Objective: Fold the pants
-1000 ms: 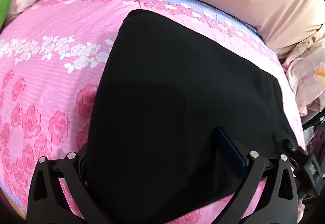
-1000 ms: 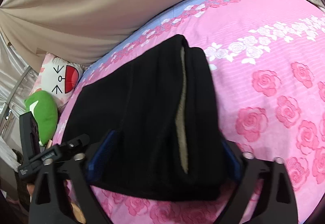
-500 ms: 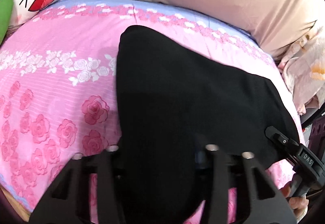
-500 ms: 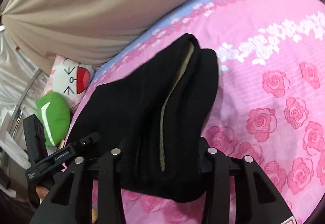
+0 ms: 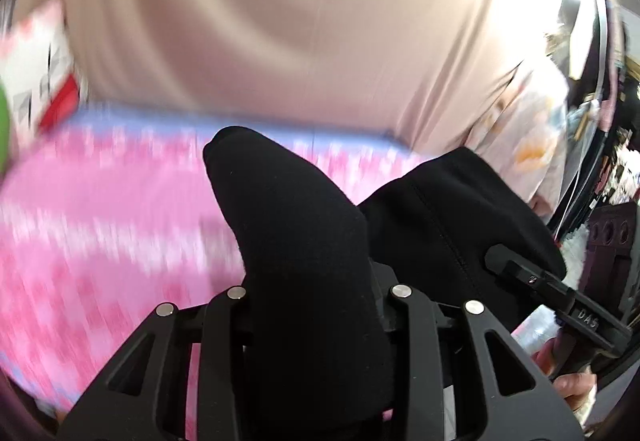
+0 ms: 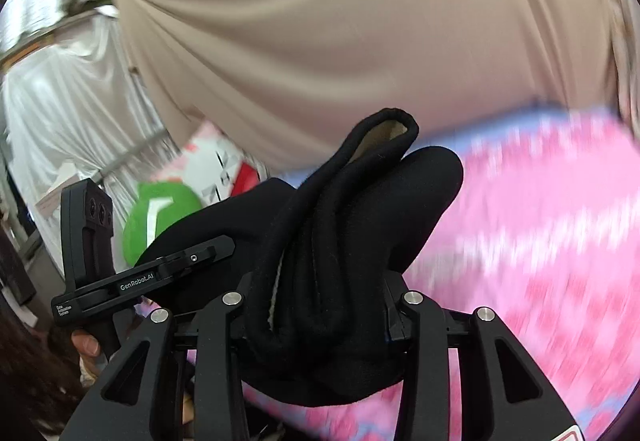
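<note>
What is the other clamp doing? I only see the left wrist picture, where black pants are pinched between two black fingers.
Observer: The right gripper is shut on the pants too, with a thick bunch between its jaws.
Operator: Are the pants black all through?
Observer: No. The right wrist view shows a pale lining inside the open edge at the top of the bunch.
Operator: What is the green sliver at my left edge?
Observer: A green cushion with a white mark, beside a cartoon-face pillow.
</note>
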Available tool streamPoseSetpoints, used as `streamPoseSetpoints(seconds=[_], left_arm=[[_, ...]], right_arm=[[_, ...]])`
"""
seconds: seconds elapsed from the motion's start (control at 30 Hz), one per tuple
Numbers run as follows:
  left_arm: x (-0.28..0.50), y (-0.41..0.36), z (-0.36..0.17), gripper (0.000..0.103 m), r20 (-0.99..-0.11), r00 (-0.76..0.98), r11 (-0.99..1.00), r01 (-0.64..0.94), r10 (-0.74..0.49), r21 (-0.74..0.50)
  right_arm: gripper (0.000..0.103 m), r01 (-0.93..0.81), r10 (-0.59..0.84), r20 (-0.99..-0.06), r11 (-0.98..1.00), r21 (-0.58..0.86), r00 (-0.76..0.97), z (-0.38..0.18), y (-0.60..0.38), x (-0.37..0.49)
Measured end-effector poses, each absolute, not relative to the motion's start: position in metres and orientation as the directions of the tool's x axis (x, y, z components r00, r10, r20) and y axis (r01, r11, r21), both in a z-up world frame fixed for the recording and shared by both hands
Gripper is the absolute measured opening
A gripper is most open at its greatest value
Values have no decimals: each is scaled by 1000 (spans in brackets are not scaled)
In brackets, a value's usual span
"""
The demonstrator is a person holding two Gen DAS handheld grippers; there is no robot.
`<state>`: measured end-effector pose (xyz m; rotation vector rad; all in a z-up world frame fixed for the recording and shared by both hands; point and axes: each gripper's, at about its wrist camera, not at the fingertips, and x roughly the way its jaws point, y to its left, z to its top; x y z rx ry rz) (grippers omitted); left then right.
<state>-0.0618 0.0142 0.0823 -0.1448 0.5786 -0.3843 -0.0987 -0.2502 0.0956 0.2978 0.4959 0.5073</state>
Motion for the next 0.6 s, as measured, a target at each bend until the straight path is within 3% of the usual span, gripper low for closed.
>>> streamPoseSetpoints(seconds=[0.13,0.27,0.43,0.6], left_arm=[[-42,5,126,32,-375,850,929,328,-370,-174],[2,0,142,33,-288,903,947,292,-320,-137],[81,-5,127,33,-271,924,961,240,-269,-134],[156,-14,84,35,-297,930,976,196,-215,-93]], right_arm=[[38,-425,510,-250,845,324,823,136,-256,-77],[39,-426,498,-191,847,319,846,149,-261,-25],[39,-410,487,-161,840,357,858,134,-270,53],[39,-373,473,-197,840,395,858,85,-275,131]])
